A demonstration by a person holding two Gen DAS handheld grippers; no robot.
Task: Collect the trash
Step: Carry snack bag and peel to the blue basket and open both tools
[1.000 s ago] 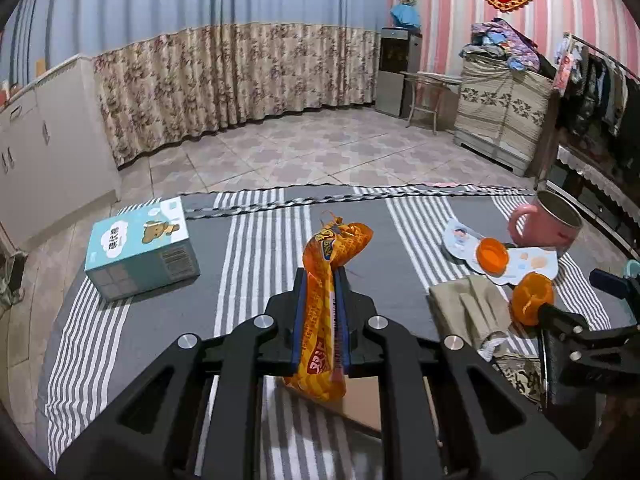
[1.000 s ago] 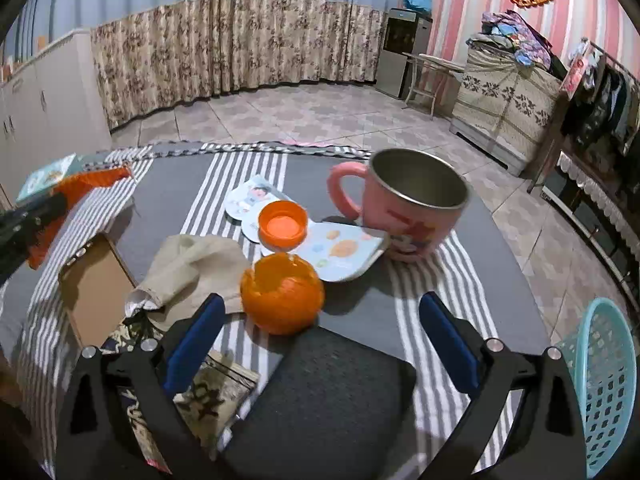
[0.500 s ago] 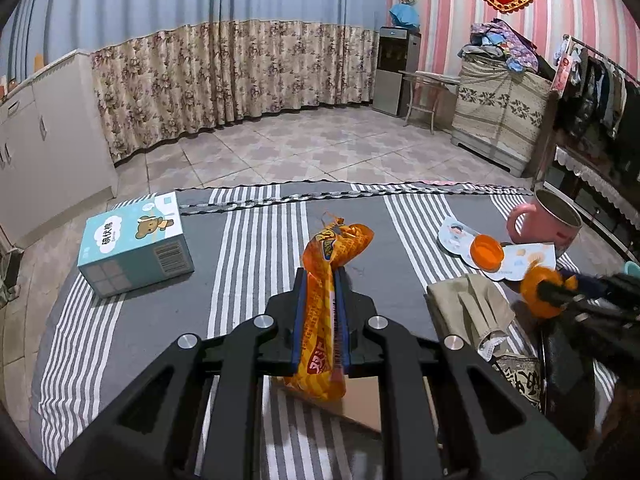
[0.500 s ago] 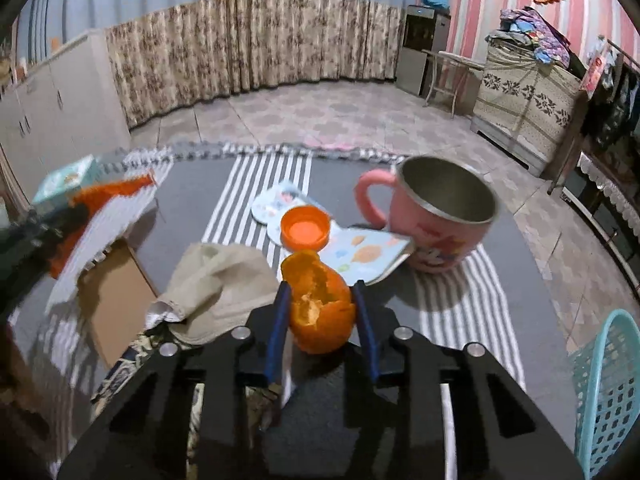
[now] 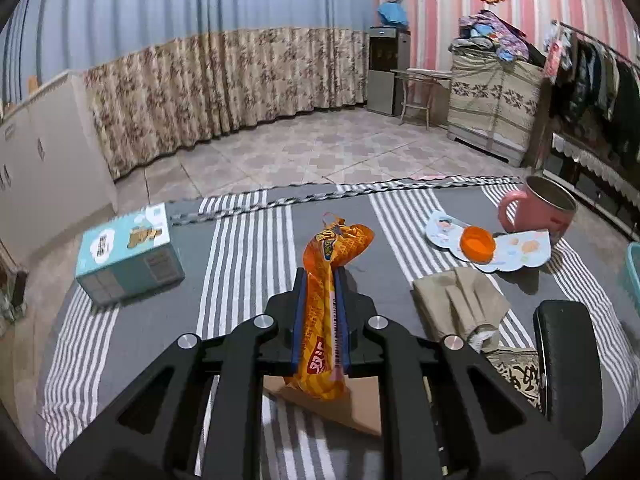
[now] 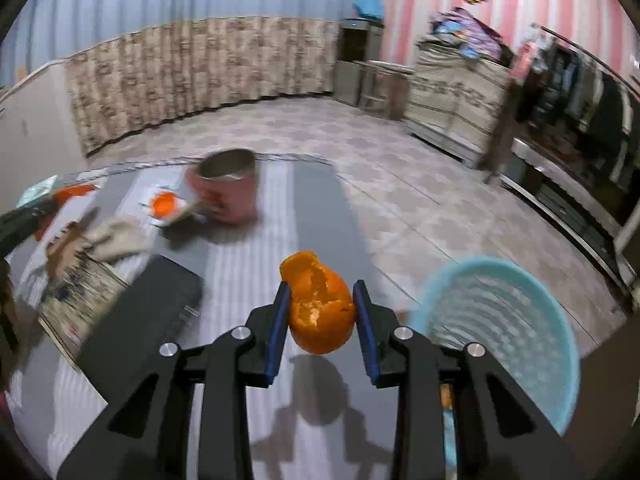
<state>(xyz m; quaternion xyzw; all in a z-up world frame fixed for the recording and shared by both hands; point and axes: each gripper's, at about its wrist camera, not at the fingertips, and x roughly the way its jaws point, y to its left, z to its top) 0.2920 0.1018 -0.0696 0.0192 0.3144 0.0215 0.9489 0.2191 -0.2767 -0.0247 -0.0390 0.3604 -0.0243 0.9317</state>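
Observation:
My left gripper (image 5: 320,276) is shut on an orange snack wrapper (image 5: 326,300), held upright above the striped table. My right gripper (image 6: 322,290) is shut on a hollow orange peel (image 6: 320,312), lifted over the table's right end. A light blue mesh basket (image 6: 504,328) stands just right of the peel, below the table edge. On the table lie another orange peel piece (image 5: 477,244) on a printed paper sheet (image 5: 516,254), a beige cloth (image 5: 460,300) and a patterned wrapper (image 5: 518,372).
A pink mug (image 5: 538,210) stands at the table's far right. A light blue tissue box (image 5: 128,254) sits at the left. A black pad (image 5: 568,364) and a brown cardboard piece (image 5: 344,408) lie near the front edge. Tiled floor, curtains and furniture lie beyond.
The right gripper closed on the orange peel, lifted it off the table and swung right toward the blue basket. It has left the left wrist view. The left gripper kept still, holding the wrapper.

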